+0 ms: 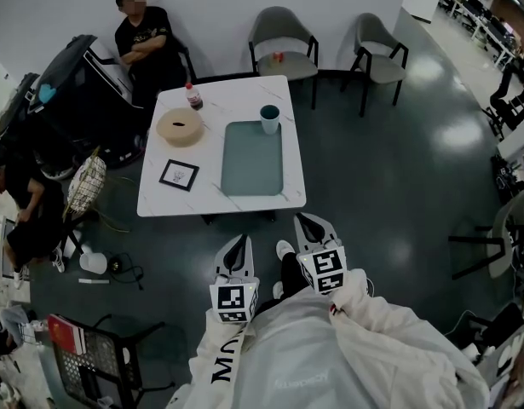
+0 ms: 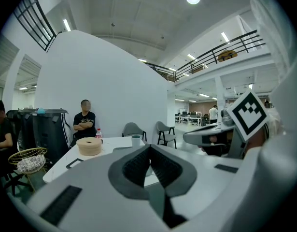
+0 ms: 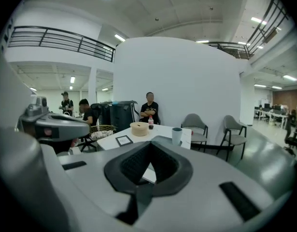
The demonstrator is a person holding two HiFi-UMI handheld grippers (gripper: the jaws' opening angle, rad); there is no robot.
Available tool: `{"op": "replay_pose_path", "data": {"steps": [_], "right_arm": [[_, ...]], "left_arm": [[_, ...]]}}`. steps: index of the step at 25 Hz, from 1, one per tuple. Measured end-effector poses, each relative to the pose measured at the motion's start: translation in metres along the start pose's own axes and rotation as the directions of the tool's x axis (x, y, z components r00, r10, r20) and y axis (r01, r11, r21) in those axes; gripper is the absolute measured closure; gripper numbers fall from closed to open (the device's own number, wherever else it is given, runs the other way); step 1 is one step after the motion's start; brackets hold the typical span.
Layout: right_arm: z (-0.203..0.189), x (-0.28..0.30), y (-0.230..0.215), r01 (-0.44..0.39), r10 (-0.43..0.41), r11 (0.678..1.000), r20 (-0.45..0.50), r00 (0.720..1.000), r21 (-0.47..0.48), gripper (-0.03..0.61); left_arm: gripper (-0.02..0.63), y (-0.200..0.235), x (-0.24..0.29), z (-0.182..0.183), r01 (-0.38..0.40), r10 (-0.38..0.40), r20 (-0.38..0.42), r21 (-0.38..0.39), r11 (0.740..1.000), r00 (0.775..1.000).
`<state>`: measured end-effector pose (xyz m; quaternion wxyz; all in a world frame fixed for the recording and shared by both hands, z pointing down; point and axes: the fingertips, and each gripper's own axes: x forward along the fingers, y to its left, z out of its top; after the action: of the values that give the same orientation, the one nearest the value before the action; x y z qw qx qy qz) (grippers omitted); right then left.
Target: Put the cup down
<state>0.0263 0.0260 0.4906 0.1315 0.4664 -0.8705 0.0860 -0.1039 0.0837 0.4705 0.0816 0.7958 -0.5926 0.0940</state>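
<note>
A teal cup (image 1: 269,118) stands upright on the white table (image 1: 159,190), at the far right corner of a grey-green mat (image 1: 251,164). It also shows small and far off in the left gripper view (image 2: 135,140) and in the right gripper view (image 3: 176,135). Both grippers hang side by side short of the table's near edge, well apart from the cup. My left gripper (image 1: 238,239) (image 2: 149,147) is shut with nothing in it. My right gripper (image 1: 307,220) (image 3: 150,145) is shut and empty too.
On the table lie a round beige roll (image 1: 180,127), a red-capped bottle (image 1: 193,96) and a black-framed card (image 1: 179,175). A person (image 1: 146,45) sits behind the table. Two grey chairs (image 1: 283,37) (image 1: 377,45) stand at the wall. A wire basket (image 1: 87,186) sits to the left.
</note>
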Motion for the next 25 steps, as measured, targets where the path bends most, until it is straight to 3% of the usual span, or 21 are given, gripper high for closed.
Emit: {"op": "replay_pose_path", "data": {"steps": [11,25], "right_arm": [[0.030,-0.014,0.013,-0.061,0.060,0.998,0.075,0.995,0.013,0.572],[0.029,-0.013,-0.006,-0.091,0.089,0.994,0.044,0.995,0.057,0.572]], "left_arm": [[0.603,0.004,-0.007,0.002,-0.030,0.030,-0.002,0.002,1.000,1.000],[0.603,-0.014,0.013,0.006,-0.041,0.041,-0.021,0.006,0.999,0.999]]}}
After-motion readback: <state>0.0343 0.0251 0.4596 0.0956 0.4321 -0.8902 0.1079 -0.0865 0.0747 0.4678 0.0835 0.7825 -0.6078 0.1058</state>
